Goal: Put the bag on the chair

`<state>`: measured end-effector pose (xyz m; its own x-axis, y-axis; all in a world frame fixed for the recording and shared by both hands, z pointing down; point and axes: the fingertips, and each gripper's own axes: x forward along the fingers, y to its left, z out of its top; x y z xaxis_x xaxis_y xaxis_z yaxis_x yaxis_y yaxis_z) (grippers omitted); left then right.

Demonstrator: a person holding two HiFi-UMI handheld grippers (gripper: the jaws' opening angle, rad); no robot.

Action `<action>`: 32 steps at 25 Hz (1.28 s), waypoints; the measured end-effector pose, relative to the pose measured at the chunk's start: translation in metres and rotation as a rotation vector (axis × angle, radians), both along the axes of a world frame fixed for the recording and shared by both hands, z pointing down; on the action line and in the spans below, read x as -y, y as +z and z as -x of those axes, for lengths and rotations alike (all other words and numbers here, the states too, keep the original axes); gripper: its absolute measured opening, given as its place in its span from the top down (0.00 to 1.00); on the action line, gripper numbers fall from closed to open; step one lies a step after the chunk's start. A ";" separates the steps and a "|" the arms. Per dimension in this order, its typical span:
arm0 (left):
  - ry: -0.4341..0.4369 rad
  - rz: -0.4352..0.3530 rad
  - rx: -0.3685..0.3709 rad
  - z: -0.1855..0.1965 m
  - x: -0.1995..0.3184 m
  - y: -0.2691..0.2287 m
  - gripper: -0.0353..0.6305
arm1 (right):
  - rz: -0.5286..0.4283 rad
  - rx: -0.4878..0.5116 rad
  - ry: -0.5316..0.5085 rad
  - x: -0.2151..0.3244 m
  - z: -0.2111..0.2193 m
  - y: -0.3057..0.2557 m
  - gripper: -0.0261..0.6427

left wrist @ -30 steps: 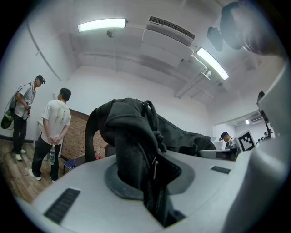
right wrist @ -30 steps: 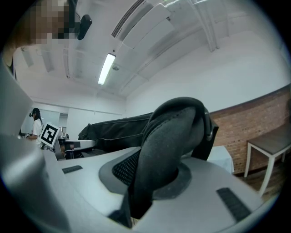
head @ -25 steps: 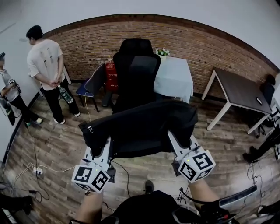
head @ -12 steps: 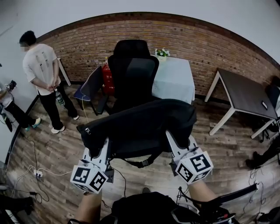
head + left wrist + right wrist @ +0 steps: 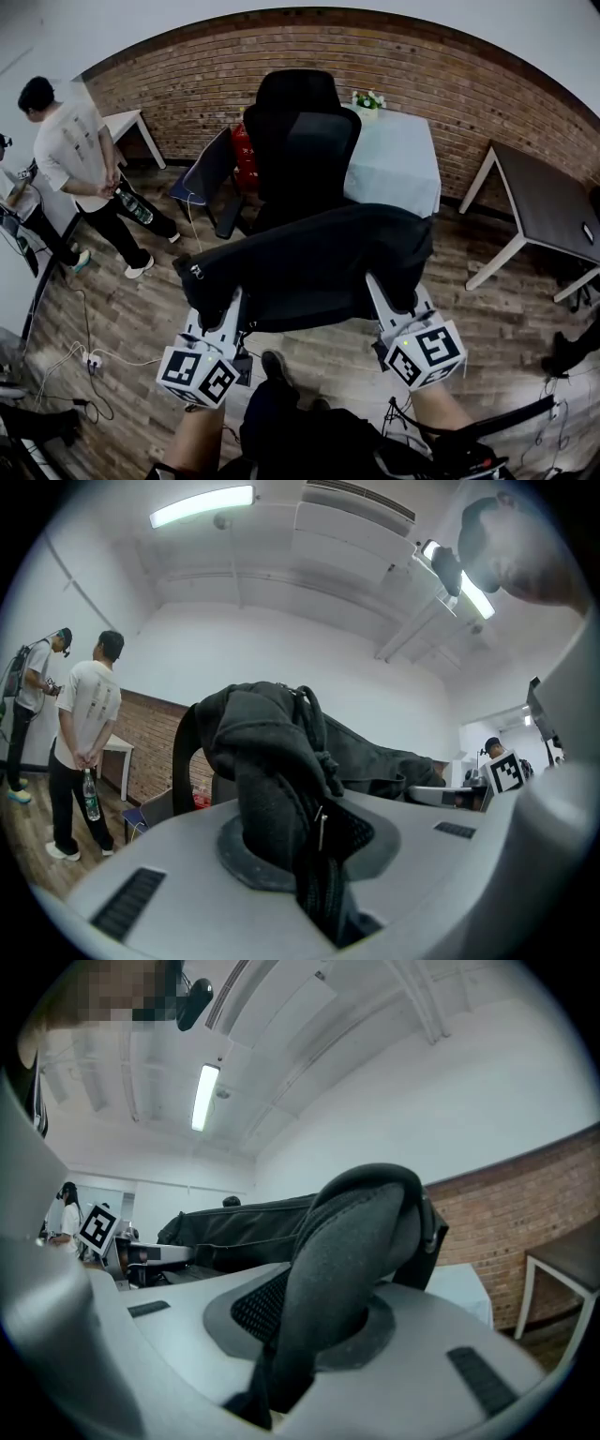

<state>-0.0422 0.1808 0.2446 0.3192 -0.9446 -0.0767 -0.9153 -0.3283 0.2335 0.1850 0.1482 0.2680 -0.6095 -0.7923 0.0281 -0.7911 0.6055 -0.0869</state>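
Gripping bag (image 5: 309, 262), left tongs (image 5: 235, 309), right tongs (image 5: 377, 295) pinched

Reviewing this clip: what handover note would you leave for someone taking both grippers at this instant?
Left gripper: shut on the bag's left end.
Right gripper: shut on its right end.
Bag: in the air, stretched between the two grippers, in front of the black chair; it hides the seat.
Done: bag lifted and brought to the chair.
Left: lower it onto the seat, then open both grippers.
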 end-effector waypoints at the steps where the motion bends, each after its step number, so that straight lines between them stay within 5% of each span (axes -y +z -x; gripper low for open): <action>1: 0.002 0.002 -0.005 0.001 0.006 0.002 0.84 | 0.003 -0.002 0.000 0.006 0.000 0.002 0.84; 13: 0.059 -0.016 -0.025 0.043 0.116 0.016 0.84 | -0.038 -0.071 0.009 0.098 0.041 0.009 0.83; 32: 0.149 0.011 -0.023 0.133 0.284 0.026 0.84 | 0.056 -0.054 0.123 0.252 0.128 0.024 0.83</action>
